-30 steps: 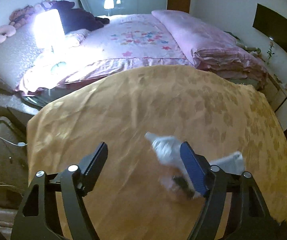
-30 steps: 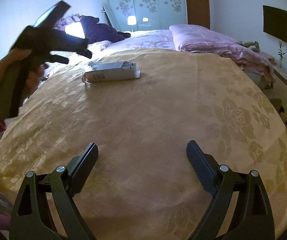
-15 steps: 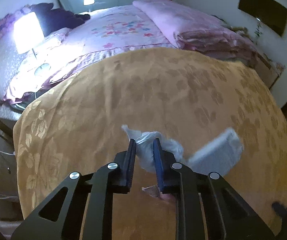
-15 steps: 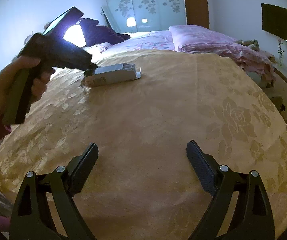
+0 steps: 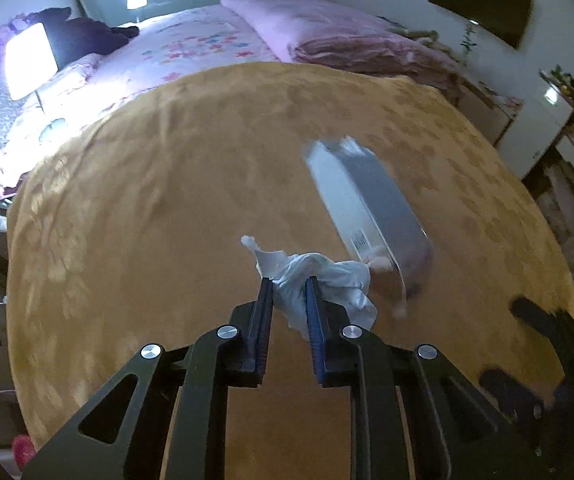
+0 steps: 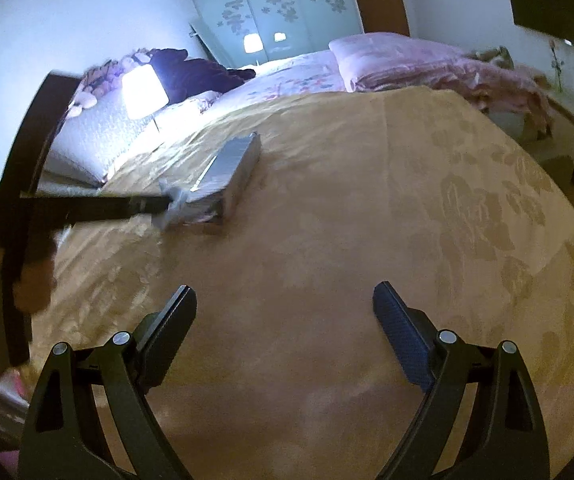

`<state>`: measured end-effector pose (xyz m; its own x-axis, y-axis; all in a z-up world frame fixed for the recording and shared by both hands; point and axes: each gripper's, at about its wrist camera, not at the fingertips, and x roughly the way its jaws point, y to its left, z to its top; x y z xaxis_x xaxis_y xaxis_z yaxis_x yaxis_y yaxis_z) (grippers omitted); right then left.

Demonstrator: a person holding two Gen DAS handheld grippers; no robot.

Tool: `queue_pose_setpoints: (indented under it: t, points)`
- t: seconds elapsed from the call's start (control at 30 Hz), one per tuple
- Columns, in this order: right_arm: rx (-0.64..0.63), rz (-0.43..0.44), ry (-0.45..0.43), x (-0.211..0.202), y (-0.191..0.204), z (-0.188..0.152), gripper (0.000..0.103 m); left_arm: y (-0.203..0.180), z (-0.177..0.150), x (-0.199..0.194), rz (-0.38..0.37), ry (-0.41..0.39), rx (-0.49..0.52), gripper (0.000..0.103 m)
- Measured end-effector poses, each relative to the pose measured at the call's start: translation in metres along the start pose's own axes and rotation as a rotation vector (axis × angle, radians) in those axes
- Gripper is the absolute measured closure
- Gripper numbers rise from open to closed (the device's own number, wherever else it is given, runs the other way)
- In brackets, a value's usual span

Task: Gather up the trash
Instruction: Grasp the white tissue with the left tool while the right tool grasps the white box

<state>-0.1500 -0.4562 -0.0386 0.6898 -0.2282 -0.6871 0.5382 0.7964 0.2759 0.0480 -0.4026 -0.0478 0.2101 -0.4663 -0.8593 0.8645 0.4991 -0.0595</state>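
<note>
Left wrist view: the left gripper (image 5: 289, 286) has just closed its fingers on a crumpled white wrapper (image 5: 319, 280) above the gold-clothed surface (image 5: 147, 208), beside a grey box (image 5: 371, 208) whose barcode label is too blurred to read. Right wrist view: the right gripper (image 6: 285, 306) hangs wide, holding nothing.

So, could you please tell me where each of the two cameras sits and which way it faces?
Left wrist: on the left tool, looking steeply down its shut fingers at the crumpled white wrapper they pinch, the grey box just beyond.
Right wrist: on the right tool, open, empty, angled down across the gold tablecloth; a hand shows at left.
Shared: the box, the wrapper, the tablecloth, the pink bed and each other's tool.
</note>
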Motion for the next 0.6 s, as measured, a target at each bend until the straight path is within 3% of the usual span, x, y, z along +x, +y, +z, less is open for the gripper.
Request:
queue_pose_setpoints:
  t: [0.17,0.33,0.6]
  points:
    - [0.009,-0.007,0.007,0.000,0.002,0.001,0.016,0.004,-0.027,-0.017,-0.012,-0.010,-0.028,0.087]
    - [-0.013,0.000,0.007,0.003,0.010,0.010,0.016,0.015,-0.054,-0.038,0.088,-0.059,-0.025,0.087]
    - [-0.084,-0.025,-0.018,0.023,0.032,0.055,0.016,0.035,-0.084,-0.054,0.102,-0.093,-0.084,0.087]
